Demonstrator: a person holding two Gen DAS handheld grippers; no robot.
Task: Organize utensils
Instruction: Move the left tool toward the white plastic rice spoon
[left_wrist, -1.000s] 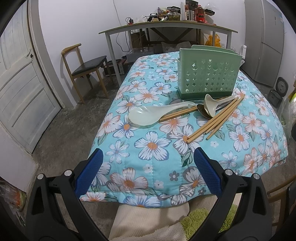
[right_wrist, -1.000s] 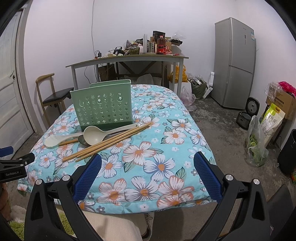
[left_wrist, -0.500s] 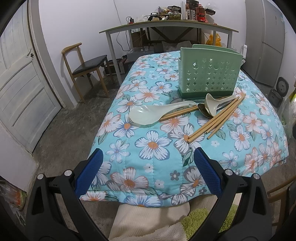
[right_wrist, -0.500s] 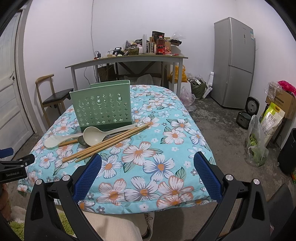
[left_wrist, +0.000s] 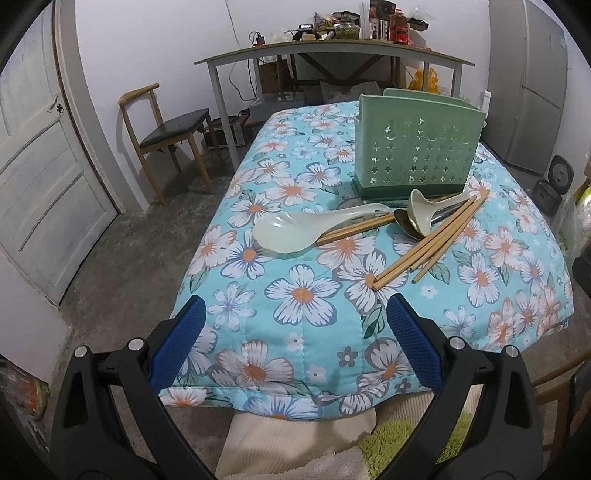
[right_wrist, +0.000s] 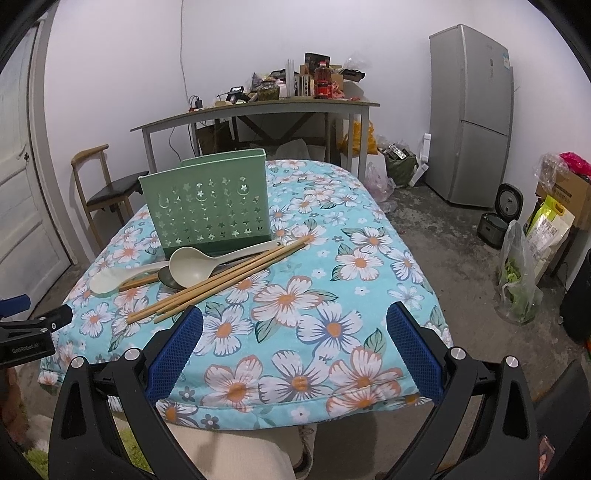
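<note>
A green perforated utensil holder (left_wrist: 415, 149) (right_wrist: 208, 205) stands upright on the floral-covered table (left_wrist: 303, 295). In front of it lie a pale rice paddle (left_wrist: 295, 229) (right_wrist: 114, 277), a beige ladle (left_wrist: 424, 212) (right_wrist: 195, 264), a dark metal spoon (left_wrist: 406, 225) (right_wrist: 168, 277) and several wooden chopsticks (left_wrist: 428, 247) (right_wrist: 218, 280). My left gripper (left_wrist: 295, 325) is open and empty above the near table edge. My right gripper (right_wrist: 295, 332) is open and empty, just right of the chopstick tips. The left gripper also shows in the right wrist view (right_wrist: 33, 325).
A wooden chair (left_wrist: 162, 133) and a white door (left_wrist: 40, 177) are at the left. A cluttered grey table (right_wrist: 258, 107) stands behind. A fridge (right_wrist: 471, 110), rice cooker (right_wrist: 498, 221) and bags (right_wrist: 521, 284) are at the right.
The left gripper has edged slightly forward toward the utensils. The right gripper has barely moved. Both stay open.
</note>
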